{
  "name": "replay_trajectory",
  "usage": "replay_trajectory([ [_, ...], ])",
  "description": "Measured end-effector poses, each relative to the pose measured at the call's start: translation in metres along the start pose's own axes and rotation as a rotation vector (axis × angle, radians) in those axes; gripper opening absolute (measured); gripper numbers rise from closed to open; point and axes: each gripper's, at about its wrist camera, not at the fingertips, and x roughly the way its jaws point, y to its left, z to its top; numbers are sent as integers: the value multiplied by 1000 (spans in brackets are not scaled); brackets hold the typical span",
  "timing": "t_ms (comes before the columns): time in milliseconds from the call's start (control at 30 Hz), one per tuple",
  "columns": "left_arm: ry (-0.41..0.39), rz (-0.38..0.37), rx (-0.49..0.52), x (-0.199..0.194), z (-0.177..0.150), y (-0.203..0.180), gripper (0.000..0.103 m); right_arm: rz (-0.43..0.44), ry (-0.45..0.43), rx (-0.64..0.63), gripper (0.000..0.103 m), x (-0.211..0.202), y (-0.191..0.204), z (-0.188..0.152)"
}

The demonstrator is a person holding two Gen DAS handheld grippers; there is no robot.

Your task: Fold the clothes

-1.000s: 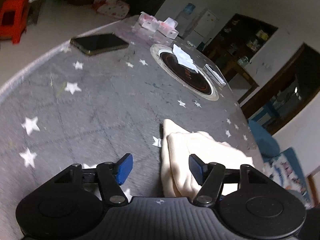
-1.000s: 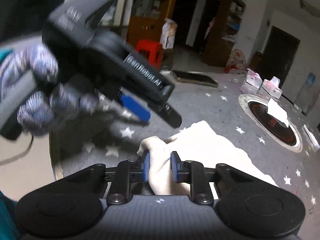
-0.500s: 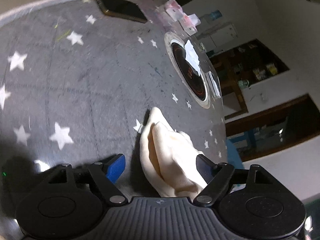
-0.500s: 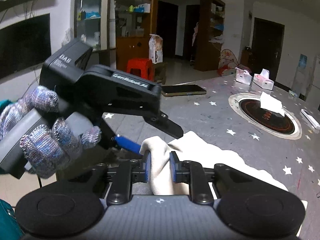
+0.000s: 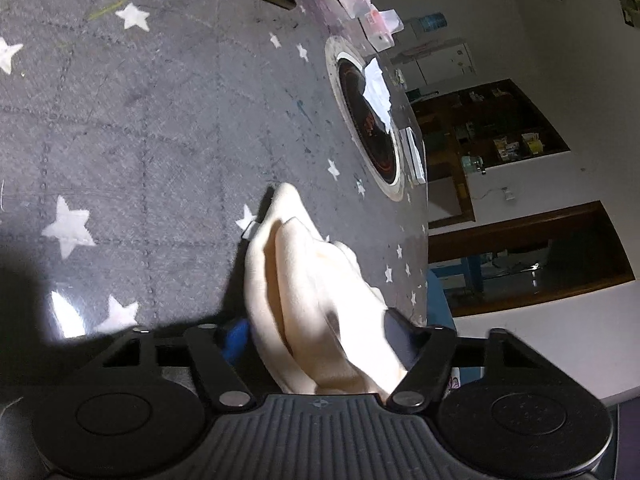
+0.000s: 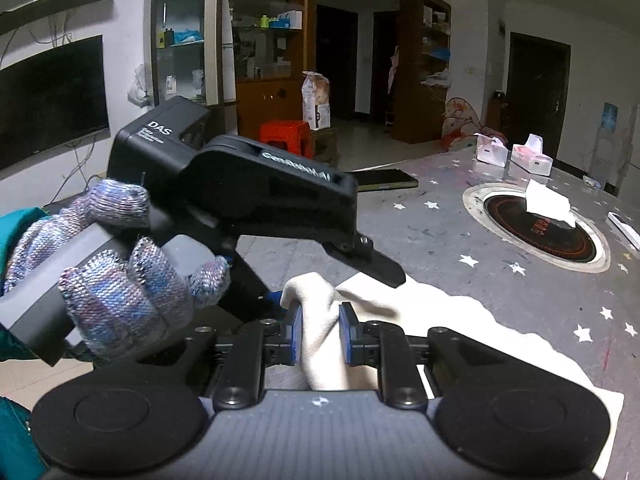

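Observation:
A cream garment (image 5: 296, 264) lies bunched on the grey star-print table (image 5: 140, 120). My left gripper (image 5: 316, 340) straddles a thick fold of it. Its jaws are closing, and both pads touch the cloth. In the right wrist view a gloved hand (image 6: 112, 280) holds that left gripper, whose upper finger (image 6: 380, 268) rests over the garment (image 6: 460, 320). My right gripper (image 6: 318, 332) is shut on a raised corner of the same garment, right beside the left gripper.
A dark phone (image 6: 384, 180) lies at the table's far side. A round inset burner (image 6: 536, 236) carries a white tissue (image 6: 548, 204), and two tissue packs (image 6: 532, 156) stand behind it. A red stool (image 6: 286, 136) stands on the floor beyond.
The left gripper rolled, sank toward the garment and slid around its fold; its jaws widened, then narrowed onto the cloth. The right gripper kept its hold on the corner.

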Motion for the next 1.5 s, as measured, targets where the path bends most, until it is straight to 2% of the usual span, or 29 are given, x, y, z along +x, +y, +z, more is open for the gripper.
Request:
replay_trajectory([
  [167, 17, -2, -16, 5, -3, 6, 30, 10, 6, 5, 18, 3, 2, -3],
  [267, 19, 1, -6, 7, -4, 6, 26, 18, 9, 14, 21, 3, 1, -4],
  [400, 21, 4, 7, 8, -4, 5, 25, 11, 3, 45, 24, -5, -6, -9],
  [533, 23, 7, 21, 10, -5, 5, 25, -35, -7, 97, 25, -18, -20, -17],
  [867, 36, 17, 73, 11, -5, 1, 27, -294, -23, 346, 26, -42, -98, -50],
  [1000, 29, 29, 111, 11, -6, -3, 25, -406, -26, 444, 32, -53, -132, -68],
  [1067, 23, 42, 142, 11, -8, -6, 25, -441, -21, 486, 40, -56, -145, -78],
  [1233, 12, 73, 207, 11, -11, -14, 25, -431, -22, 592, 42, -56, -168, -95],
  [1400, -1, 106, 281, 13, -14, -22, 25, -417, -37, 607, 42, -52, -170, -98],
  [1500, -13, 136, 333, 14, -18, -28, 25, -395, -36, 603, 29, -49, -167, -96],
])
